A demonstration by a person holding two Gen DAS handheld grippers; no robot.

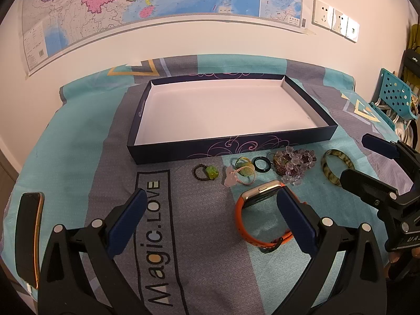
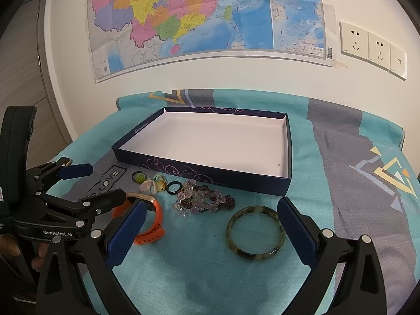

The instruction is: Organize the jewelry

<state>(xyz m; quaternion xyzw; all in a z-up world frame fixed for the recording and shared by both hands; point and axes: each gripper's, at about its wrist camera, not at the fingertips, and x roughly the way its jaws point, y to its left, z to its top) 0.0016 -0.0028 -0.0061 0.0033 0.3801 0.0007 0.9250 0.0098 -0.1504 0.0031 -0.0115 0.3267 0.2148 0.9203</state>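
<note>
Fingers of the left gripper stand wide and hold nothing; the orange watch lies just behind its right-hand finger, band loop open toward the camera, and the empty box sits beyond; the cloth reads "Magic.LOVE". From the right wrist, the right gripper also gapes empty, the mottled bangle flat between its fingers, nearest this hand; the other tool reads "GenRobot.AI".

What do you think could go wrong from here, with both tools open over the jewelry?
1. The beaded bracelets lie heaped together, so a grab may lift several or drop one.
2. The tortoiseshell bangle lies flat on soft cloth; the right tool may slip off it.
3. The left tool may catch the orange watch strap unevenly.
</note>
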